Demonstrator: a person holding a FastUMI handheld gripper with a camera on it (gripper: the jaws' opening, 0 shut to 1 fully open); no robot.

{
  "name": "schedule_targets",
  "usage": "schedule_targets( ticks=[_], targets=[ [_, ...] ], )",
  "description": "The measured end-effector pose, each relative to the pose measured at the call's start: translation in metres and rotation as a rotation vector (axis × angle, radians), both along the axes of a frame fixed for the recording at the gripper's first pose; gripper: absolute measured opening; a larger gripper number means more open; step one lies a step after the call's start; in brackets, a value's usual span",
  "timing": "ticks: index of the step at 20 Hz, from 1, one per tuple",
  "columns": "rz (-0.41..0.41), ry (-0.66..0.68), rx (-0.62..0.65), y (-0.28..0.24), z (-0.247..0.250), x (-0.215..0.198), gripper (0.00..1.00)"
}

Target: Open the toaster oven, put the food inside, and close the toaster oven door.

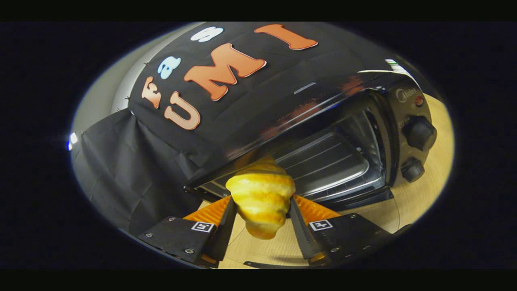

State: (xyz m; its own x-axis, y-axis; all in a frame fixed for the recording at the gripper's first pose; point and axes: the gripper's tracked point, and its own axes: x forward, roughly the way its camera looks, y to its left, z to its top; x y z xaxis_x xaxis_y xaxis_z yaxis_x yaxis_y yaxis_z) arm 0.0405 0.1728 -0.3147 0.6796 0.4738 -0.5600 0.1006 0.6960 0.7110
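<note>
A golden croissant [261,196] sits clamped between my two fingers, my gripper [261,202] shut on it. Just ahead of it stands the black toaster oven [363,133], its front open so the metal tray [323,165] and wire rack inside show. The croissant's far tip hangs at the mouth of the oven cavity, over its lower front edge. The whole scene looks tilted, so the oven leans in the view. I cannot make out the oven door itself.
Two black knobs [420,133] and a small red lamp sit on the oven's right-hand control panel. The oven stands on a light wooden table [420,194]. Black cloth hangs behind and to the left of the oven.
</note>
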Motion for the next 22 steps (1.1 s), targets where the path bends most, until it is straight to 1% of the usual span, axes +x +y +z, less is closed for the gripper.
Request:
schedule_targets(
  ticks=[2,4,5,7,10,12,16,19,22],
  targets=[
    [-0.001,-0.005,-0.029,-0.002,-0.007,0.014,0.70],
    [0.039,0.028,-0.032,0.010,-0.017,0.010,0.70],
    [0.049,0.019,-0.044,0.013,-0.016,0.008,0.70],
    [0.045,0.000,-0.108,0.008,-0.017,0.012,0.70],
    [0.063,0.018,-0.109,0.007,-0.017,0.006,0.71],
    [0.055,0.024,-0.126,0.002,-0.018,0.007,0.70],
    [0.034,0.048,-0.117,0.000,-0.019,0.013,0.70],
    [0.023,0.073,-0.156,-0.004,-0.026,0.020,0.70],
    [0.031,0.063,-0.213,-0.005,-0.027,0.027,0.70]
  ],
)
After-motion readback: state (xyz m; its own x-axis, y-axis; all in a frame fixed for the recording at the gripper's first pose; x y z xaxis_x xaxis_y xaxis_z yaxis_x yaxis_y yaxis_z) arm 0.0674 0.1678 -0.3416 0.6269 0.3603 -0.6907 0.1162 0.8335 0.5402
